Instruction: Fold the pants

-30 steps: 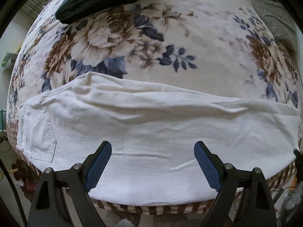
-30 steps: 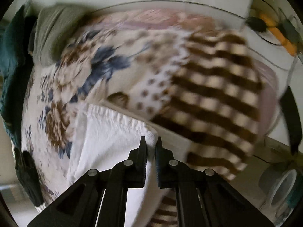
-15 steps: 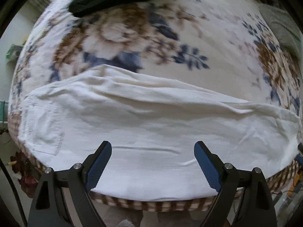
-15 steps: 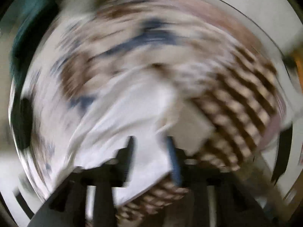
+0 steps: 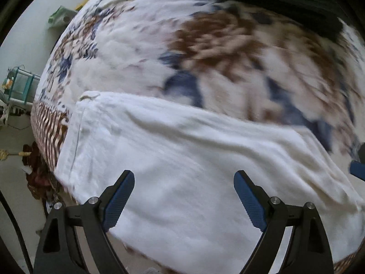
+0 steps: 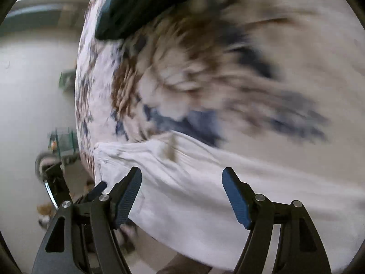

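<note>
Holding: one gripper in each hand, both above the bed, neither gripping anything.
Left gripper (image 5: 184, 202): my jaws stand wide apart over the white cloth, blue pads facing each other; nothing between them.
Right gripper (image 6: 181, 197): jaws likewise spread wide, empty, hovering over the same cloth.
Pants (image 5: 187, 159): white, lying flat in a long band across the near edge of the bed; lightly wrinkled, with a stitched seam near the left end. In the right wrist view the pants (image 6: 205, 182) run from the bed's corner off to the right.
Bedspread (image 5: 141, 45): cream with brown and blue flowers; brown-and-cream striped border at the left edge, just beside the pants' end.
Dark green garment (image 5: 280, 2): heaped at the far side of the bed, well apart from the pants.
Image quality: both views motion-blurred; fine detail of the cloth cannot be told.
</note>
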{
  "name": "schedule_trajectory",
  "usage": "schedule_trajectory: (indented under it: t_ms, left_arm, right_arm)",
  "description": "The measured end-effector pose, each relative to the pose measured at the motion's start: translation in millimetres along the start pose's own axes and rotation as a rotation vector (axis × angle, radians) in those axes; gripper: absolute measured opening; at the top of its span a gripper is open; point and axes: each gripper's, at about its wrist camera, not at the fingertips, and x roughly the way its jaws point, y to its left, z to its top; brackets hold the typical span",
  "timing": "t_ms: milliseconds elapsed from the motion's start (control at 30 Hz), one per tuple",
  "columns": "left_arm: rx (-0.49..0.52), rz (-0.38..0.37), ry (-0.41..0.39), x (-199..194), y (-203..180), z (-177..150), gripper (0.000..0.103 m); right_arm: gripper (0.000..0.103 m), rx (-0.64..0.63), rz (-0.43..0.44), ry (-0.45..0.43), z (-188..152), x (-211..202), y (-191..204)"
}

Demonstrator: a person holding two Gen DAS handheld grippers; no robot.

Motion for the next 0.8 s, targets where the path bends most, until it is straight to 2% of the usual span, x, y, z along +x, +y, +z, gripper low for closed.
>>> schedule_trajectory:
  t_ms: [33,67,133,200,267,300,467,533,567,600,667,700,767,800]
  left_arm:
    - [0.005,0.008,0.014,9,5,6,0.089]
    - [0.008,0.003,0.025,18,9,12,0.089]
    - [0.011,-0.025,0.051,31,19,20,0.089]
    - [0.008,-0.059,0.069,40,24,24,0.089]
    - [0.019,-0.068,0.079,46,25,26,0.089]
    - [0.027,-0.068,0.080,47,25,26,0.089]
    - [0.067,-0.092,0.072,51,27,27,0.089]
    - [0.082,-0.095,0.080,52,28,29,0.089]
    - [0.087,-0.096,0.083,52,28,30,0.089]
    - [0.090,-0.100,0.088,52,29,30,0.089]
    - [0.082,-0.109,0.095,52,33,36,0.089]
    - [0.077,-0.114,0.097,52,34,38,0.089]
    - [0.072,-0.113,0.098,50,36,44,0.089]
    - [0.077,-0.107,0.098,50,36,48,0.089]
  right_arm:
    - [0.075,0.008,0.002,0.061,10,17,4]
    - [0.075,0.030,0.037,0.161,20,43,6]
    - [0.075,0.083,0.094,0.300,24,78,10]
    - [0.072,0.106,0.099,0.363,27,100,12]
    - [0.049,0.102,0.049,0.365,28,107,15]
    - [0.011,0.087,0.006,0.349,27,103,18]
    - [0.010,0.144,0.023,0.218,24,57,19]
    - [0.010,0.152,-0.049,0.175,20,46,16]
    - [0.010,0.153,-0.056,0.162,19,41,15]
    - [0.014,0.171,-0.021,0.168,18,38,14]
    - [0.032,0.180,0.026,0.207,17,40,10]
    - [0.048,0.184,0.039,0.219,21,42,8]
    - [0.052,0.168,0.013,0.249,24,56,4]
    - [0.041,0.157,-0.025,0.256,27,65,4]
